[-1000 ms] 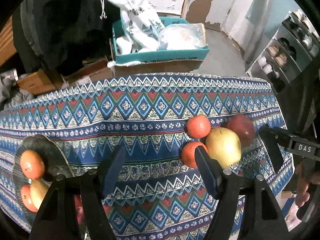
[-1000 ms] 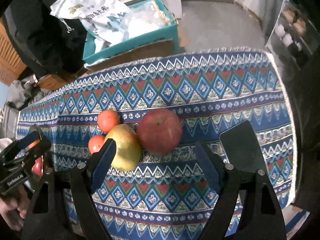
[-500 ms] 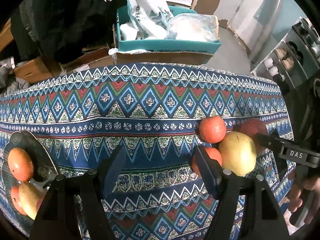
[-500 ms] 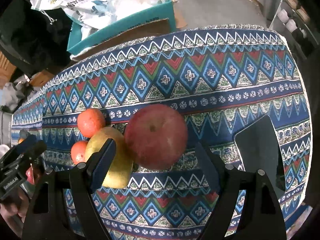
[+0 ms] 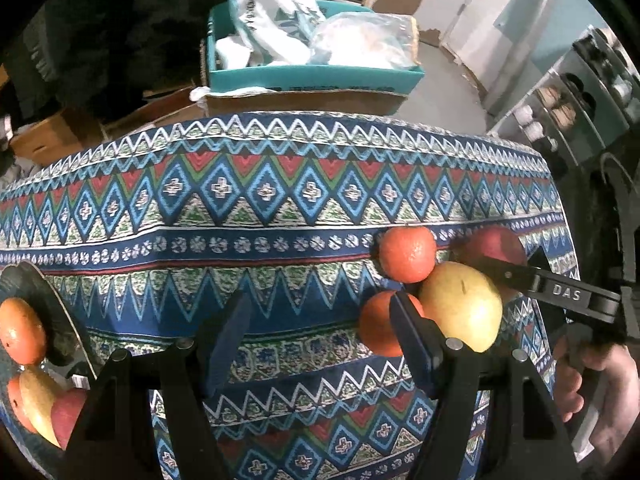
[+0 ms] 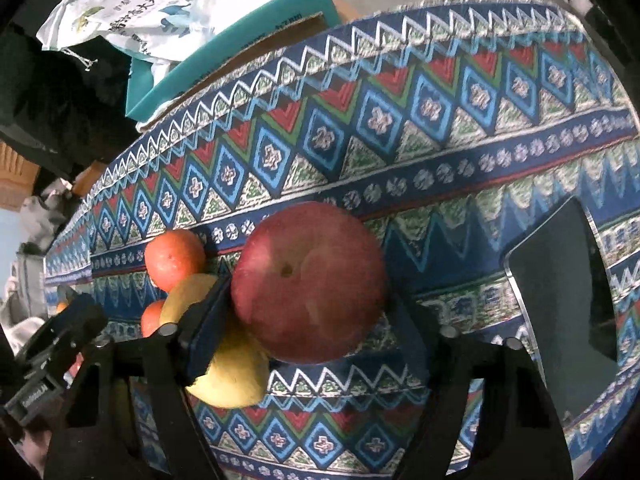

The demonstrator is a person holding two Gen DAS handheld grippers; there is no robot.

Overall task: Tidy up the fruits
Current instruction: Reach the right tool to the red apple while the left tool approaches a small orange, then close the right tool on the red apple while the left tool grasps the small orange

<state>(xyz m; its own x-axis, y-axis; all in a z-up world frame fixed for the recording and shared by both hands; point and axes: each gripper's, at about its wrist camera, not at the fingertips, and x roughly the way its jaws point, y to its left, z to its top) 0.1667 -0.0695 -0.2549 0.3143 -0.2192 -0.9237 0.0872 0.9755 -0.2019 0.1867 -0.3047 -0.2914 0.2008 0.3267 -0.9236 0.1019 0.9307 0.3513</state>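
From the left wrist view, the left gripper (image 5: pixel 320 328) is hanging open over the patterned tablecloth (image 5: pixel 280 200) with nothing between its fingers, while the dark plate (image 5: pixel 56 320) at the left edge is already carrying a few fruits. Off to the right a small heap is sitting on the cloth: an upper orange (image 5: pixel 407 254), a lower orange (image 5: pixel 376 324), a yellow pear (image 5: pixel 464 312) and, behind it, the red apple (image 5: pixel 498 246), with the other tool reaching in across the pear. From the right wrist view, the right gripper (image 6: pixel 310 312) is straddling the red apple (image 6: pixel 308 284); its jaws have just been closing, the left pad is touching the apple's side and squeezing in just beside the pear (image 6: pixel 224 364), but the right pad is hidden behind the fruit, so I am not calling it a firm grip yet. To my eye the person is best off seating both pads at the apple's widest part, keeping the left finger clear of the pear so the heap is not rolling, then lifting straight up.
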